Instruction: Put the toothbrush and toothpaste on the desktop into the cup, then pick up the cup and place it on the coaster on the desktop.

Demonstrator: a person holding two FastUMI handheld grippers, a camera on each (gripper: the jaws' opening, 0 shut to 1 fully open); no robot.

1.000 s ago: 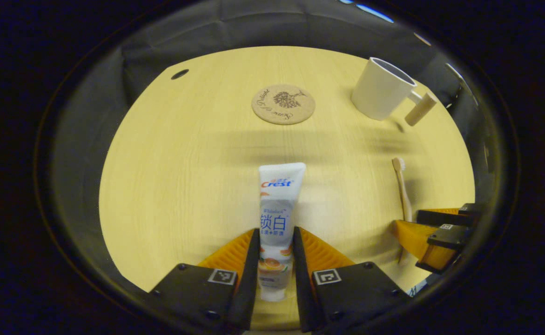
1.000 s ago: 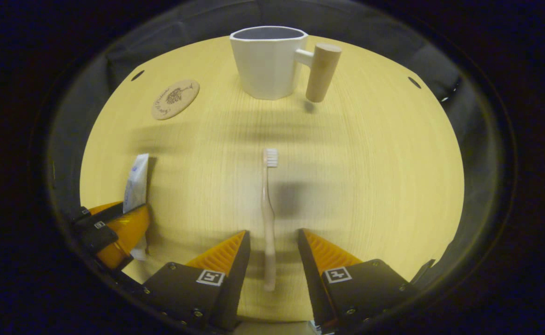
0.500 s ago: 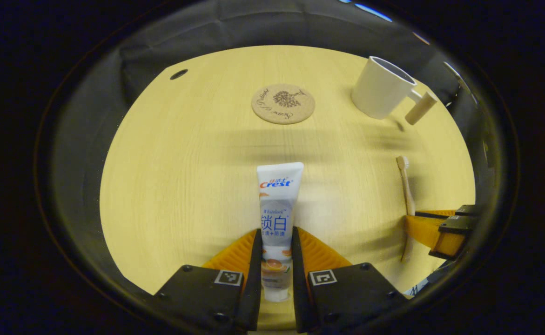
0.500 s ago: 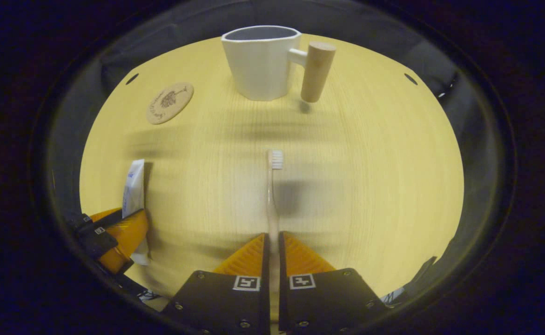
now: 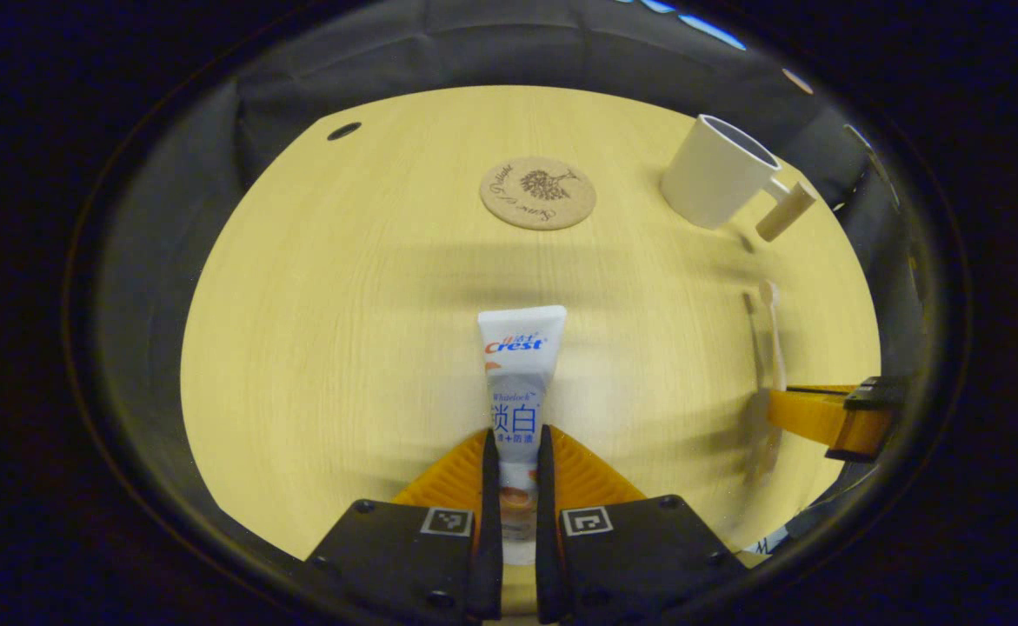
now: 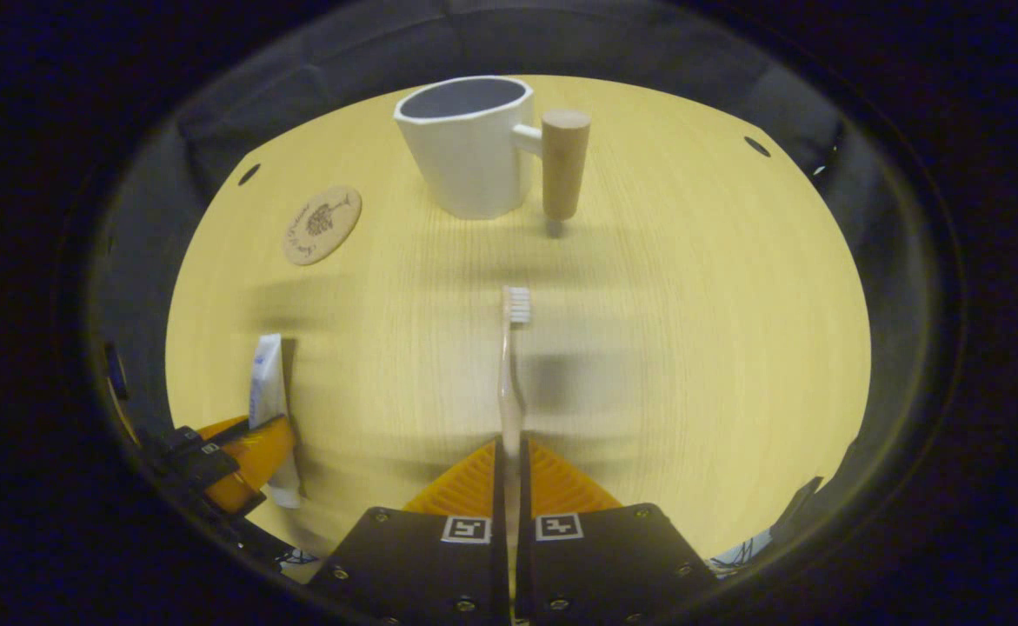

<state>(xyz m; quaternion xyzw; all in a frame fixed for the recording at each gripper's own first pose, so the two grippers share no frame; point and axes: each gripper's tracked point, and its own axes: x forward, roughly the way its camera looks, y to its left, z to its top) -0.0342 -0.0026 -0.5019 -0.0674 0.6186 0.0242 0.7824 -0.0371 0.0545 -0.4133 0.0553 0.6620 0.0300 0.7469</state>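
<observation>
In the left gripper view my left gripper [image 5: 514, 445] is shut on the lower part of a white toothpaste tube [image 5: 517, 365] that points away over the table. In the right gripper view my right gripper [image 6: 509, 452] is shut on the handle of a pale toothbrush [image 6: 510, 365], bristles away from me, lifted off the table. The white cup [image 6: 467, 148] with a wooden peg handle [image 6: 563, 161] stands upright at the far side; the cup [image 5: 717, 172] is at the upper right in the left gripper view. A round cork coaster [image 5: 537, 192] lies left of the cup, and the coaster [image 6: 321, 224] is bare.
The round light-wood table [image 5: 343, 304] has small dark holes [image 5: 343, 131] near its far rim. The left gripper [image 6: 239, 452] with the tube shows at the lower left of the right gripper view; the right gripper [image 5: 830, 417] with the toothbrush [image 5: 774, 335] shows at the right of the left gripper view.
Both grippers closed: the right one shut on the toothbrush handle and raised it, the left one tightened on the toothpaste tube. The cup now looks slightly farther off in the right gripper view.
</observation>
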